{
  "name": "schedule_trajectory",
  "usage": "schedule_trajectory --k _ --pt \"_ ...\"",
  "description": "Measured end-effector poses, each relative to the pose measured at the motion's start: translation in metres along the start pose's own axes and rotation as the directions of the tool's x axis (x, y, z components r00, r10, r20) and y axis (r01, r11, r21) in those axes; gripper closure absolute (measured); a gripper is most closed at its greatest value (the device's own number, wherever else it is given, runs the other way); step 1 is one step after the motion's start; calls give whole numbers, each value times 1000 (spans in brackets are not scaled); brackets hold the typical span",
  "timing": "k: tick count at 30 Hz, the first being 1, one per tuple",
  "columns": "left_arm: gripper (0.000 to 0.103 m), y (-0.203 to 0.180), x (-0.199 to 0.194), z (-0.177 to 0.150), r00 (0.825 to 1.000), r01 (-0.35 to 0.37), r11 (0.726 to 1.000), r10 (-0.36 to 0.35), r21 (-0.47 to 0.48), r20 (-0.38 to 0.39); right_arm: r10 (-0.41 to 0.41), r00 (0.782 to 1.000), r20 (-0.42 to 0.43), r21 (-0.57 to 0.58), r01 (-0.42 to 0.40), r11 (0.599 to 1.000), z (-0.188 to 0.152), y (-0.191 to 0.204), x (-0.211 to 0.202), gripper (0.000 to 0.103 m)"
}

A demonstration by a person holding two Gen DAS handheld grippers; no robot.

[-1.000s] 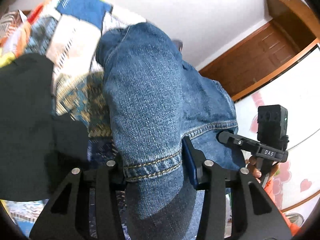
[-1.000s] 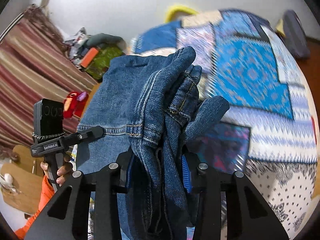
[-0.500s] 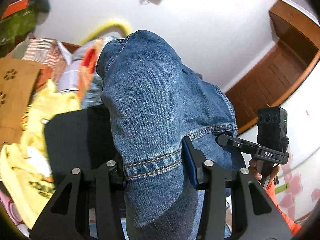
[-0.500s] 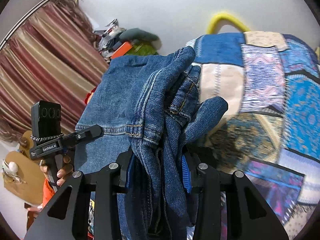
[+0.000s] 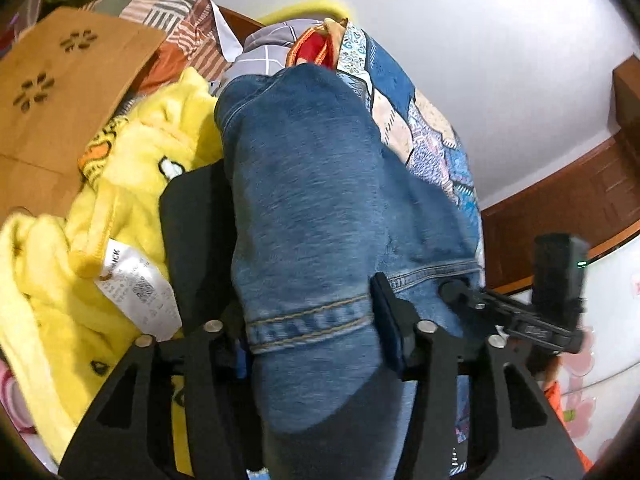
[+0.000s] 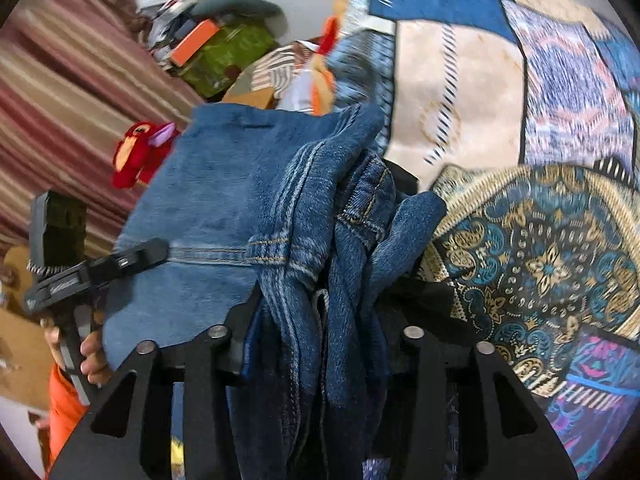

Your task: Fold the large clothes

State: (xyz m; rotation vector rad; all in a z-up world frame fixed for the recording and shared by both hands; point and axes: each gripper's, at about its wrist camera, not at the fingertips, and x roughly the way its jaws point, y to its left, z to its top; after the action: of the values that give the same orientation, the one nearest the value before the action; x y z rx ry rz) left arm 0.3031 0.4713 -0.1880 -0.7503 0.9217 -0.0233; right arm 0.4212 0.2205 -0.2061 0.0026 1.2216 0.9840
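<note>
The jeans [image 5: 320, 208] were held aloft, a hemmed leg end pinched by the left gripper [image 5: 316, 336], bunched denim clamped between the fingers of the right gripper [image 6: 320, 328]. Over the last second both views were swung from wall down toward the patchwork bed cover [image 6: 540, 92], so a lay-down for folding was judged near. Open cover was seen on the right; on the left, room was taken by a yellow fleece garment [image 5: 132, 168] and a black garment [image 5: 192, 232].

A home bedroom: patchwork bedspread [image 6: 540, 128], striped curtain [image 6: 60, 80], wooden door [image 5: 568, 200], strewn clothes.
</note>
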Motion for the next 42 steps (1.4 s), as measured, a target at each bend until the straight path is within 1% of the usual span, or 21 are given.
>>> schedule_trajectory --k 2,4,8,10,11,14,16,19,22,24,28,30,31,33,35,36,37,38,40,41,42 --pt "37 -1 3 -1 1000 -28 1000 27 10 5 -9 1000 -2 11 9 1000 -4 -9 1 53" --pt "35 -3 5 2 999 -54 998 54 32 7 -66 998 4 -3 66 998 -8 -7 -6 42" --pt "32 -20 0 -3 989 -145 987 143 76 33 -178 984 26 -91 180 980 -22 14 -23 39" --pt "32 -17 3 -3 982 -186 979 182 88 47 -218 976 28 -123 220 968 -26 23 -28 39" --pt "32 -23 -2 -8 976 -214 971 208 103 63 -235 972 26 -142 236 961 -32 26 -32 39" --pt "31 -33 -14 -22 964 -259 956 247 142 94 -282 958 44 -188 285 940 -50 36 -46 39" --pt "31 -40 -19 -34 960 -276 947 266 162 83 -291 955 51 -207 295 933 -58 39 -54 39" --pt "31 -51 -29 -57 949 -314 928 301 201 94 -291 956 45 -228 293 929 -73 45 -66 39" --pt "31 -64 -45 -77 941 -338 916 321 218 111 -285 955 83 -238 297 925 -84 55 -85 39" --pt "31 -76 -60 -90 934 -354 908 330 225 138 -270 956 119 -230 291 929 -88 62 -100 39" --pt "31 -108 -102 -110 909 -396 883 337 251 246 -227 943 243 -208 279 938 -98 82 -147 39" --pt "31 -126 -125 -121 893 -409 872 322 270 313 -194 933 304 -203 262 943 -103 95 -170 39" --pt "31 -137 -139 -128 884 -413 867 308 279 351 -176 924 340 -203 255 945 -107 101 -183 39" --pt "31 -157 -163 -139 866 -417 860 278 294 415 -144 898 415 -211 250 945 -116 117 -209 39" --pt "31 -181 -190 -155 838 -425 847 236 318 492 -117 865 488 -223 253 941 -126 132 -233 39" --pt "31 -191 -202 -163 822 -433 840 219 326 526 -101 840 533 -233 261 937 -133 143 -248 39" --pt "31 -199 -210 -170 807 -440 834 205 332 554 -89 823 561 -241 265 934 -140 149 -256 39" --pt "31 -212 -223 -181 783 -449 827 180 340 596 -67 798 598 -253 268 930 -148 159 -268 39" --pt "31 -227 -239 -197 748 -461 818 149 344 647 -34 761 648 -272 273 923 -163 172 -282 39" --pt "31 -236 -249 -208 722 -467 814 126 345 680 -17 738 675 -281 279 918 -171 180 -290 39" --pt "31 -242 -256 -217 704 -472 812 111 344 702 -3 718 696 -290 285 914 -179 185 -295 39"
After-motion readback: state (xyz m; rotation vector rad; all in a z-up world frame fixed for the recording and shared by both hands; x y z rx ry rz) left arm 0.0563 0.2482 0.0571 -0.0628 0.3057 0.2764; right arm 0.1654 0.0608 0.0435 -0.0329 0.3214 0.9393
